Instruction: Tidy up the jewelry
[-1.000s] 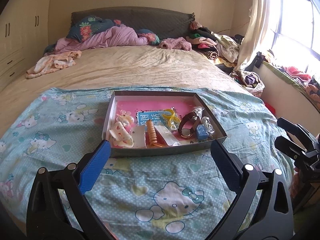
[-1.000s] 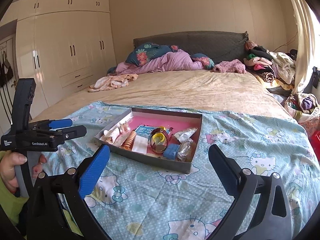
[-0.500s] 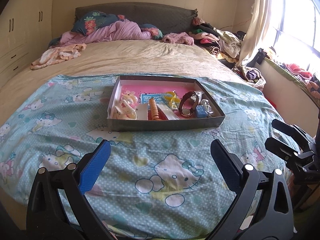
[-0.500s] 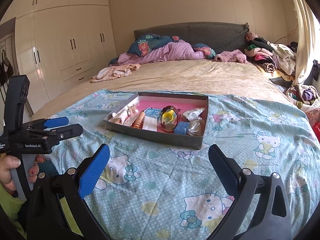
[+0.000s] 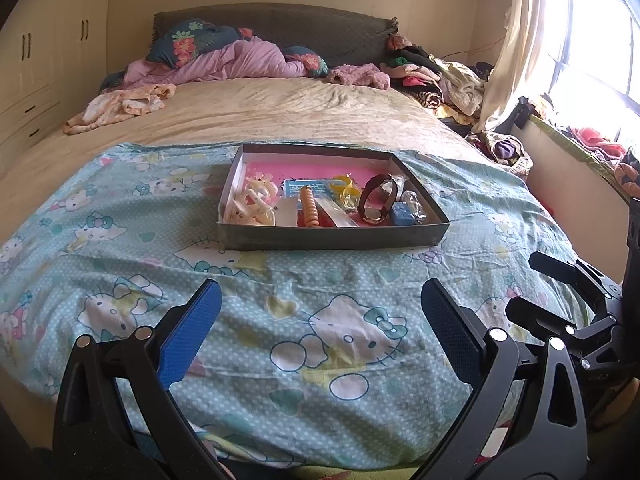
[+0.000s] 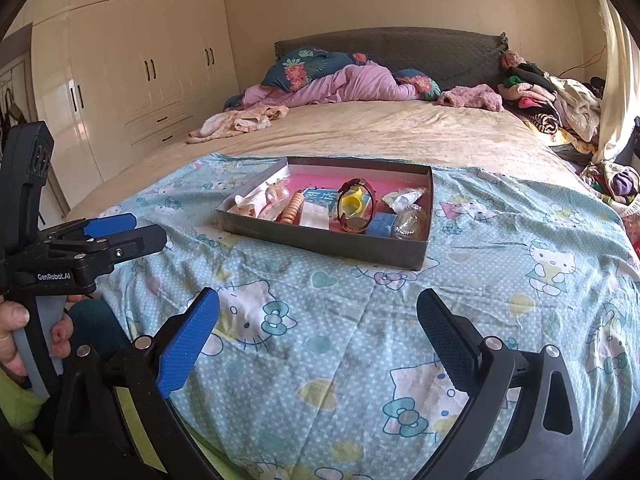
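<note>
A shallow grey box (image 5: pixel 332 237) with a pink lining lies on the blue cartoon-cat bedspread (image 5: pixel 120 240). It holds a brown-strap watch (image 5: pixel 376 200), an orange beaded bracelet (image 5: pixel 310 208), white hair clips (image 5: pixel 256 204), a yellow ring (image 5: pixel 346 186) and a small blue box (image 5: pixel 402 214). My left gripper (image 5: pixel 320 296) hovers open and empty over the bedspread, well short of the box. My right gripper (image 6: pixel 318 304) is also open and empty, facing the box (image 6: pixel 320 240) and the watch (image 6: pixel 356 208) from the near right. Each gripper shows in the other's view: right gripper (image 5: pixel 524 284), left gripper (image 6: pixel 148 228).
A hand (image 6: pixel 12 328) holds the left gripper's handle. Pillows and a purple duvet (image 5: pixel 240 60) lie by the headboard, and a peach garment (image 5: pixel 120 108) lies on the left. Piled clothes (image 5: pixel 440 76) line the bed's right side below the window (image 5: pixel 592 40). Wardrobes (image 6: pixel 120 80) stand on the left.
Both grippers have drawn back from the box toward the foot of the bed, so the box now sits farther ahead. Both stay open and empty.
</note>
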The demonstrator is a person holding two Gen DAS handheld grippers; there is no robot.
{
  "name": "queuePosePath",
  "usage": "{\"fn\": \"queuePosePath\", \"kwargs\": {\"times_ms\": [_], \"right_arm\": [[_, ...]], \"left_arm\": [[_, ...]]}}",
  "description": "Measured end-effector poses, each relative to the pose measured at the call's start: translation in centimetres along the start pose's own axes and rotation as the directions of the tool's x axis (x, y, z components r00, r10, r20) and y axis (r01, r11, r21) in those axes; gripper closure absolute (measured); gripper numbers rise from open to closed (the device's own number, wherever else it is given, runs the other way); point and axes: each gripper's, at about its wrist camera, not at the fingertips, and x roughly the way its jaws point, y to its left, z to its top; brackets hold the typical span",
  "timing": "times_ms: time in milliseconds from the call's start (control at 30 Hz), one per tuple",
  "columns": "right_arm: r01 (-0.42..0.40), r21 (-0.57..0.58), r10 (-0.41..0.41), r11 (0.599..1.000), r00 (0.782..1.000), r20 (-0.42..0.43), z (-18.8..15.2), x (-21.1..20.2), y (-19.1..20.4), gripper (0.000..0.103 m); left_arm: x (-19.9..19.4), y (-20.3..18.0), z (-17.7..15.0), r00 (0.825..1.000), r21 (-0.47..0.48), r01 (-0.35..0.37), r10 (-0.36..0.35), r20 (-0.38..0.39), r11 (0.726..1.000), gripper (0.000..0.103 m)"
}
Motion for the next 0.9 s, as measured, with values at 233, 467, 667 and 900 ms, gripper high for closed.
{"fn": "queuePosePath", "kwargs": {"times_ms": [233,467,667,900], "right_arm": [[0.0,0.001,0.0,1.0,1.0,0.001,0.05,-0.07,-0.02,0.005],[-0.001,0.003,0.001,1.0,1.0,-0.003,0.23,-0.16,-0.1,0.005],[0.005,0.003,-0.005,1.0,1.0,0.002,0.14,-0.28,-0.12,0.005],[0.004,0.003,-0.004,1.0,1.0,-0.004,0.09,-0.25,-0.09,0.005]], "left_arm": [[-0.05,-0.14,-0.01,1.0,0.002,-0.003,0.003,-0.003,1.0,0.01],[-0.05,-0.12,0.01,1.0,0.002,-0.004,0.004,-0.003,1.0,0.01],[-0.13,-0.11,-0.1,1.0,0.003,-0.012,0.012,-0.005,1.0,0.01],[-0.2,0.24,-0.2,1.0,0.004,-0.016,0.016,-0.004,1.0,0.01]]}}
